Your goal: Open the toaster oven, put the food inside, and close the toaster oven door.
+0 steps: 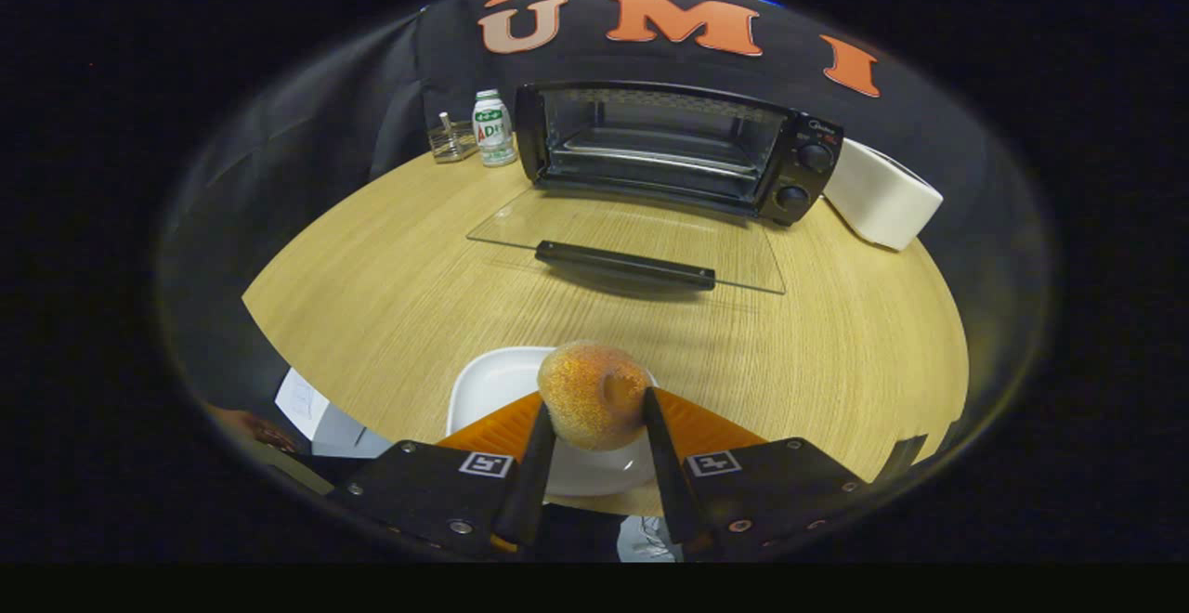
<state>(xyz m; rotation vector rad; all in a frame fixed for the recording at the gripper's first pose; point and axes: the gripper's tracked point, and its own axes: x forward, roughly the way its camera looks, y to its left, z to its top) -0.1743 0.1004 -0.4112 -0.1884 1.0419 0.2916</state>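
Pale wood-grain table [390, 288], rounded at its near edge, fills the middle of the gripper view, with black cloth hanging as the booth's wall behind it. At twelve o'clock from the fingers, at the far side of the table, sits the black toaster oven [678, 150]; its glass door [641, 237] is folded down flat toward the fingers, the dark handle [624, 266] lying along its near edge. The oven cavity shows a wire rack inside. Two knobs sit on the oven's right-hand panel. At about eleven o'clock, just left of the oven, stand a small white bottle [492, 128] with a green label and, beside it, a small clear holder [452, 141]. At one o'clock, right of the oven, lies a white box-like object [882, 193].

Nothing lies between the fingers and the open door but bare table.

Close in, the gripper [595, 413] is clamped on a round golden bun [593, 394], one finger pressing each side. The bun sits above a white plate [492, 385] at the table's near edge; whether it touches the plate I cannot tell.
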